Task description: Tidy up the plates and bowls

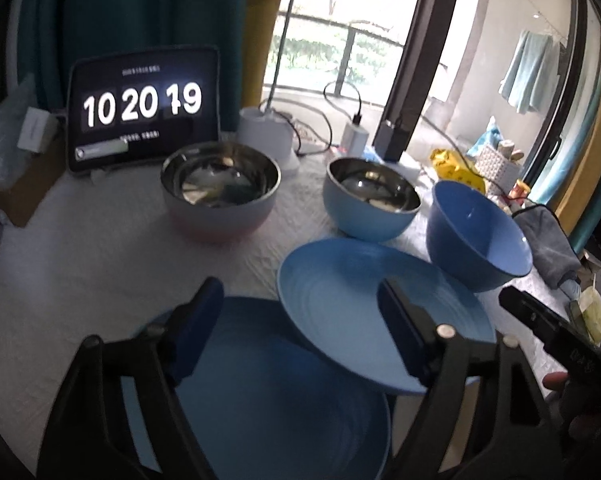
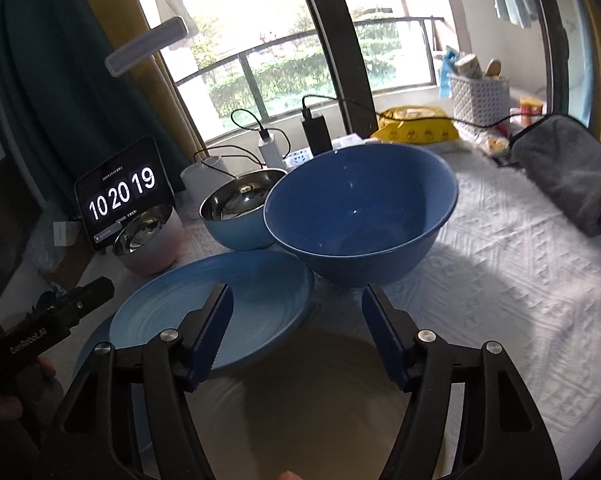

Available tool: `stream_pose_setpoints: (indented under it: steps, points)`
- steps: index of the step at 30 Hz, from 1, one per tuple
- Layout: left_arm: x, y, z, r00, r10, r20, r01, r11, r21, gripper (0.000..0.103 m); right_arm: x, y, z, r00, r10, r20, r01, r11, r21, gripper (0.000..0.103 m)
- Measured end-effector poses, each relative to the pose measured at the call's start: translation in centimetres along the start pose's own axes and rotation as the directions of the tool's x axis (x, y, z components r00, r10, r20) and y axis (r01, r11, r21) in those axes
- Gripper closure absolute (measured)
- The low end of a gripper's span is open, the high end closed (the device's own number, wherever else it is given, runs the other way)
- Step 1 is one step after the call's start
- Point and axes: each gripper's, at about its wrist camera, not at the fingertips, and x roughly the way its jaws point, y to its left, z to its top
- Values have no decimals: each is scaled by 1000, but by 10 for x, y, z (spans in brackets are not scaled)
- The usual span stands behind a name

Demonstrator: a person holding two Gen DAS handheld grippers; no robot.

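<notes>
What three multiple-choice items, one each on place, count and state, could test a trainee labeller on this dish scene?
1. Where is the tablet clock?
A. Behind the pink bowl
B. Inside the dark blue bowl
C. On a plate

2. How many bowls are steel-lined?
A. One
B. Two
C. Four

3. The light blue plate is:
A. Upside down
B. Overlapping another blue plate
C. Broken

Answers: 1 A, the clock stands past the pink bowl; 2 B, the pink bowl and light blue bowl shine inside; 3 B, its edge overlaps the nearer plate.
</notes>
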Motion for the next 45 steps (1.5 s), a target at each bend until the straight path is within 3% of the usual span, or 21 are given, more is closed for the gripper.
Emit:
stream_pose_setpoints:
  steps: [4,12,17,30,45]
  points:
    - [13,1,-1,999,-10,-51,9,1000,-15,29,13,-5,2,999,25,-30,-24,998,49,43]
    - [27,-6,-3,994,-4,-108,3,1000,-11,51,31,-8,-2,994,56,-91,-47,994,102,52]
    - [27,-9,-4,993,7,-121,-8,1000,-6,60,37,-7,-3,991,55,-120,-41,993,114,65]
    - [18,-10,-8,993,9,-119,-11,1000,-15,63,38,2,-5,991,36,-130,-23,994,104,68]
    - [-16,-16,-12,998,1,-70,-1,1000,3,63,9,8,-7,994,36,-100,-28,996,79,68]
